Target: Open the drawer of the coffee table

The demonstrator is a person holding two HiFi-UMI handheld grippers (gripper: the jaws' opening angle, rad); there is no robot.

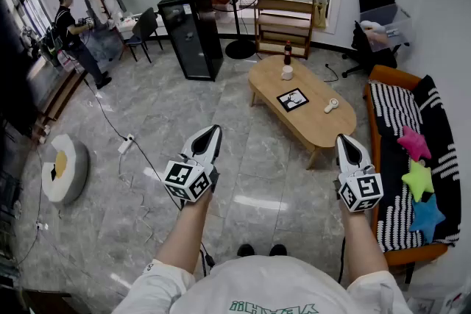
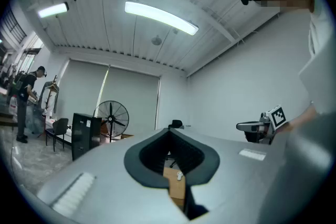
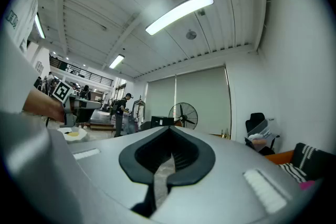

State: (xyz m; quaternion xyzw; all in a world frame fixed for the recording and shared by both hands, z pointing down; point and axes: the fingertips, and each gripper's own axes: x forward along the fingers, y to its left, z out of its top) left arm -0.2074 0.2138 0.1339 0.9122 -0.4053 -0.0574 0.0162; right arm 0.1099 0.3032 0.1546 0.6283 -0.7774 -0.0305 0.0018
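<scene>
Two grippers are held level in front of the person, the left gripper [image 1: 210, 130] and the right gripper [image 1: 344, 139]. Each has its jaws closed tip to tip, with nothing between them. The coffee table [image 1: 318, 127] stands ahead to the right, well apart from both and just beside the striped sofa [image 1: 390, 114]. Its top is a rounded oval of pale, smooth wood, and no drawer front shows from here. Judgement: move to the table's side and find the drawer's pull. Part one gripper's jaws, close them on the pull, then draw straight out and level to avoid jamming.
</scene>
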